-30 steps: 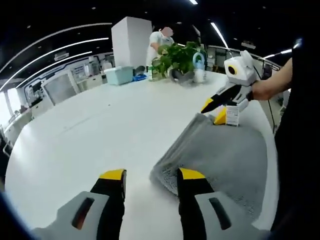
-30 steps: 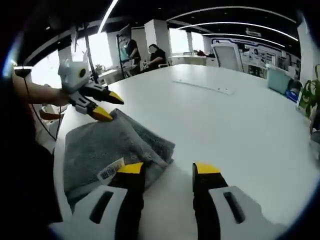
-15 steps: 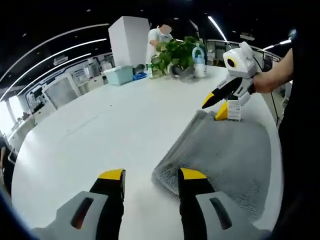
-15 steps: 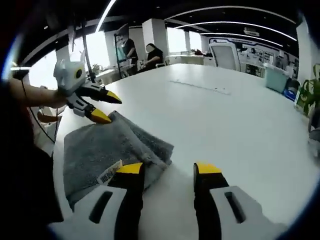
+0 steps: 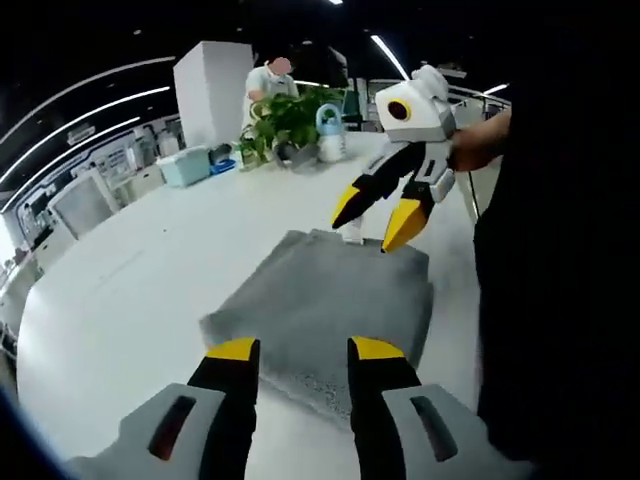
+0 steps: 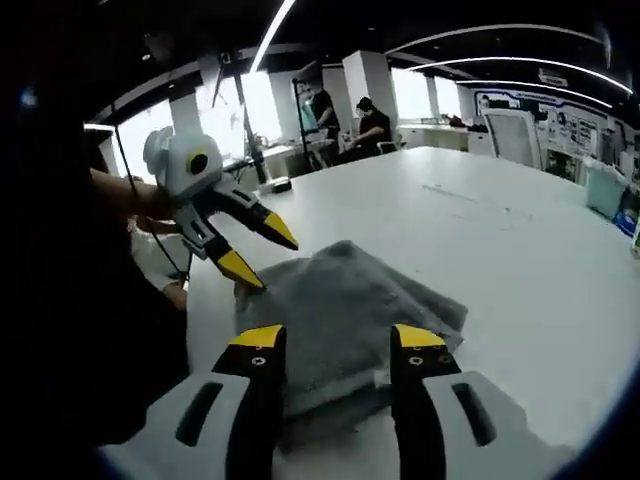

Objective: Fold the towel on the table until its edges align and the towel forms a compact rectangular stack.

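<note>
Left gripper view: left hand-held gripper [image 5: 297, 350] spread above folded grey towel [image 5: 325, 305] on white bench [image 5: 150, 290]; right hand-held gripper [image 5: 372, 222] spread over towel's far edge | Right gripper view: right hand-held gripper [image 6: 335, 338] spread above towel [image 6: 340, 300]; left hand-held gripper [image 6: 262, 255] spread, lower tip at towel edge.

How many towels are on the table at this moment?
1: a folded grey towel lies on the white table, near its edge, before both open grippers.

At the table's far side a leafy potted plant [image 5: 290, 118] stands beside a pale blue storage box [image 5: 185, 166], with a white pillar [image 5: 212, 92] behind. People [image 6: 372, 120] sit at distant desks.
</note>
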Demonstrator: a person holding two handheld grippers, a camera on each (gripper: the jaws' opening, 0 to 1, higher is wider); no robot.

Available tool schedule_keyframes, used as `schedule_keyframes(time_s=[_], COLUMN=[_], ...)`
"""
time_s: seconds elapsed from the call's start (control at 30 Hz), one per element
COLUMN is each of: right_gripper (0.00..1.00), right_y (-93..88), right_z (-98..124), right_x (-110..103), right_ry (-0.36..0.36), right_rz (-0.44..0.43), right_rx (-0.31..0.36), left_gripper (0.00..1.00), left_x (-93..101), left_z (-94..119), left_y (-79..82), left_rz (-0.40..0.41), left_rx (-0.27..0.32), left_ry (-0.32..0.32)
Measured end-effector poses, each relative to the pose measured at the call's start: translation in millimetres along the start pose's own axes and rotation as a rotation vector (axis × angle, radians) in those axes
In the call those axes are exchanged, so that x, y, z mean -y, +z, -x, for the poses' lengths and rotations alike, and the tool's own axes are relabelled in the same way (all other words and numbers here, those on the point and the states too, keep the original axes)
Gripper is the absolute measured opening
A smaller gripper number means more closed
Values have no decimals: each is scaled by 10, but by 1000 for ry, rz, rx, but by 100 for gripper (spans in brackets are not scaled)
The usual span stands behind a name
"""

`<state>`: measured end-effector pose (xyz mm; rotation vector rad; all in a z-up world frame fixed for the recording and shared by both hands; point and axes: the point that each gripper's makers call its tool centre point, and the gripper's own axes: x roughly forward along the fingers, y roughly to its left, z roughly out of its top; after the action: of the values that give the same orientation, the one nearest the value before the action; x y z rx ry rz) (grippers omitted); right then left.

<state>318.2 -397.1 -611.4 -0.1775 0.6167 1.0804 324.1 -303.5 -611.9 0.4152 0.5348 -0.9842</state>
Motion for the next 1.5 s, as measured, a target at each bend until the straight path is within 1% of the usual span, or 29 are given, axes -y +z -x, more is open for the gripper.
schedule_keyframes(time_s=[0.03,0.1,0.17,0.2,0.23,0.27,0.3,0.37,0.4,0.43,0.47,0.53,0.57,0.63,0.67,0.73,0.77,0.83,0.87,0.9,0.93,0.97,1.07,1.13,1.17,1.27,1.33,1.37,1.5], right_gripper=[42,43,42,42,41,41,40,40,40,40,40,40,40,40,40,40,40,40,40,40,40,40,39,38,36,36,36,36,36], right_y=[-64,-204,-201,-194,-201,-216,-223,-232,-229,-230,-231,-237,-235,-237,-235,-235,-235,-236,-234,-235,-235,-234,-231,-232,-235,-226,-205,-198,-145], right_z=[-35,-76,-85,-86,-88,-95,-100,-104,-100,-99,-99,-110,-113,-114,-113,-112,-113,-118,-124,-129,-134,-139,-152,-161,-162,-198,-226,-236,-280], right_x=[0,10,21,34,39,46,48,39,42,45,46,48,51,51,51,52,52,56,64,69,75,85,105,120,155,193,248,276,430], right_ry=[-6,-8,-14,-19,-22,-28,-30,-36,-38,-39,-41,-44,-46,-47,-46,-45,-45,-42,-41,-38,-35,-29,-19,-15,-35,-47,-55,-56,-54], right_rz=[-10,-25,-29,-41,-39,-30,-31,-16,-14,-14,-6,2,-1,2,1,-3,-4,-10,-17,-22,-28,-41,-63,-74,-79,-55,-44,-31,-32], right_rx=[-9,-47,-25,-16,-20,-22,-24,-25,-26,-26,-26,-28,-27,-30,-31,-29,-29,-33,-38,-43,-48,-54,-72,-94,-118,-179,-199,-204,-194], left_gripper=[33,36,42,46,46,46,47,46,47,46,45,36,33,33,35,38,40,40,40,39,39,39,39,39,39,39,39,39,38], left_x=[2,-40,-63,-93,-86,-66,-80,-46,-45,-10,23,111,124,99,69,30,-2,18,4,20,5,-6,-37,-33,-39,-86,-130,-152,-287], left_z=[-9,-28,-51,-62,-70,-75,-75,-58,-44,-34,-36,-57,-77,-95,-96,-100,-107,-131,-145,-153,-160,-170,-207,-227,-239,-267,-298,-312,-377], left_y=[1,-68,-138,-159,-169,-183,-163,-122,-74,-10,0,-30,-61,-79,-83,-126,-143,-177,-178,-198,-204,-207,-217,-210,-202,-192,-176,-168,-139], left_rz=[43,62,84,92,114,107,65,-11,-84,-209,-248,-261,-237,-214,-166,-59,-33,34,47,80,102,109,127,116,107,110,109,107,109], left_rx=[11,-1,-22,-18,-19,-19,-2,3,14,29,25,12,5,6,8,-5,-7,-14,-14,-23,-28,-32,-39,-53,-59,-61,-66,-71,-91], left_ry=[7,22,35,55,51,45,59,67,83,89,85,50,44,46,56,44,47,12,6,-17,-24,-41,-63,-75,-75,-74,-70,-67,-54])
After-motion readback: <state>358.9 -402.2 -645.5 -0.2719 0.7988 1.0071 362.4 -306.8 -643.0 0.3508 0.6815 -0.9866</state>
